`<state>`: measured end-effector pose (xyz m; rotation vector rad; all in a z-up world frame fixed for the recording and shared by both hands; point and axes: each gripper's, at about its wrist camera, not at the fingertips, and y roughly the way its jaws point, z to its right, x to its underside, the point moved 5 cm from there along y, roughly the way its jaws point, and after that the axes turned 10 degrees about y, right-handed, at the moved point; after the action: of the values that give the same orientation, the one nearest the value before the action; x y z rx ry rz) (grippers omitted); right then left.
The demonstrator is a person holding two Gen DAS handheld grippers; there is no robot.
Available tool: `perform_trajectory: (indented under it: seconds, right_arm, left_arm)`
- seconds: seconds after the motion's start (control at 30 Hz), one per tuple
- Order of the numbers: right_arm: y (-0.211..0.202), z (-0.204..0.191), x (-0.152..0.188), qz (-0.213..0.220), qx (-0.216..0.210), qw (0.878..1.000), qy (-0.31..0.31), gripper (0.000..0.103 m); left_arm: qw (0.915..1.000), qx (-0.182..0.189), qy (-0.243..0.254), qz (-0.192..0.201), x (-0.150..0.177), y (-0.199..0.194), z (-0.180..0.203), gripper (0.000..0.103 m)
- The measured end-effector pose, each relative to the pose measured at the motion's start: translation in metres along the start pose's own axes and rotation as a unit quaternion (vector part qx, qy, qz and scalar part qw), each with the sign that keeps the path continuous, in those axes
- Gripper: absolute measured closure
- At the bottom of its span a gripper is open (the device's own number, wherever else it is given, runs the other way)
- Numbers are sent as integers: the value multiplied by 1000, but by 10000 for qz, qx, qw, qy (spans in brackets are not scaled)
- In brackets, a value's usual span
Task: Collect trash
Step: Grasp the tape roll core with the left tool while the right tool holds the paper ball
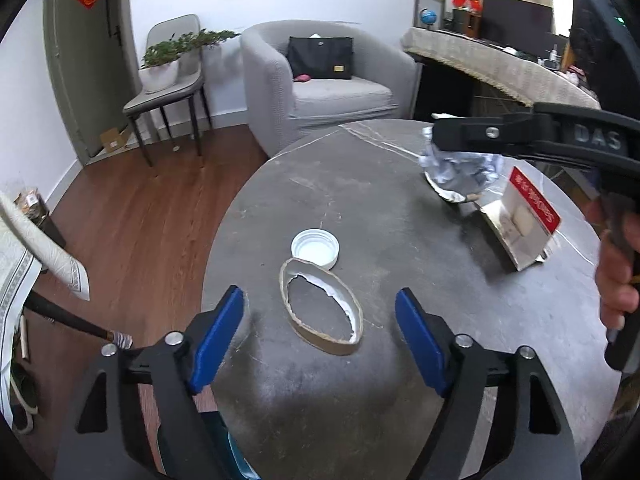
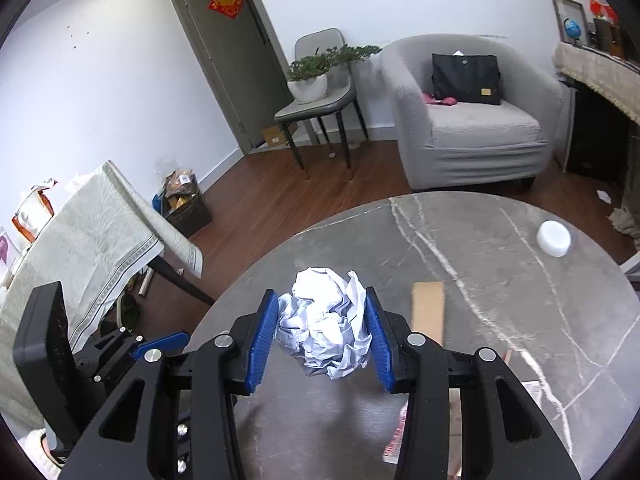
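Note:
On the round grey marble table (image 1: 360,184) lies a flattened cardboard ring (image 1: 294,316) with torn white lining. My left gripper (image 1: 320,300) is open, its blue pads standing either side of the ring without touching it. A white cap (image 1: 315,248) sits just beyond the ring. My right gripper (image 2: 321,294) is shut on a crumpled white paper ball (image 2: 324,328), held just above the table. In the left wrist view that gripper (image 1: 440,132) comes in from the right with the paper ball (image 1: 460,168) under its fingers.
An open red-and-white carton (image 1: 520,220) lies on the table's right side. Another white cap (image 2: 554,238) sits far right. Beyond the table are a grey armchair (image 1: 320,92) with a black bag, a chair (image 1: 168,92) bearing a potted plant, and a cloth-covered table (image 2: 92,240) at left.

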<state>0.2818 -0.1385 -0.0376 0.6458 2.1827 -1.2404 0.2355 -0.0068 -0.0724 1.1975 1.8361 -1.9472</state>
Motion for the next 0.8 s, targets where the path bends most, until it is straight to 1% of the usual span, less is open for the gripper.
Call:
perform_trajectory:
  seconds: [0.07, 0.1, 0.17, 0.23, 0.27, 0.33, 0.4, 0.43, 0.57, 0.8]
  right_arm:
    - [-2, 5, -1, 18, 7, 10000, 61, 59]
    - [-3, 6, -2, 34, 6, 10000, 84, 59]
    - [-5, 9, -3, 83, 0, 9999, 143, 59]
    - [-6, 9, -5, 116, -14, 9998, 176, 59]
    - [-7, 9, -6, 139, -8, 9998, 164, 59]
    - [-7, 7, -6, 163, 12, 9998, 138, 59]
    - [-8, 6, -5, 177, 7, 9997, 150, 59]
    - [-8, 7, -4, 171, -3, 9997, 168, 59]
    - [-9, 5, -2, 170, -80, 9997, 185, 59]
    - [-12, -2, 6, 190, -154, 9995, 187, 59]
  left_arm:
    - [10000, -43, -31, 0, -2, 3, 1, 27]
    - [9999, -117, -39, -20, -1, 5, 1, 31]
    - [9997, -194, -113, -78, -1, 10, 0, 35]
    - [9994, -252, -169, -182, 1, 13, -2, 37]
    - [9993, -259, -178, -215, 1, 13, -2, 39]
    - [9991, -312, -175, -209, 1, 11, -2, 42]
    - [9988, -408, -131, -221, -1, 11, -2, 56]
    - [9989, -392, -140, -234, 0, 12, -3, 59]
    - [9992, -278, -202, -227, 1, 7, -1, 61]
    - [9990, -176, -387, 122, 11, -19, -5, 60]
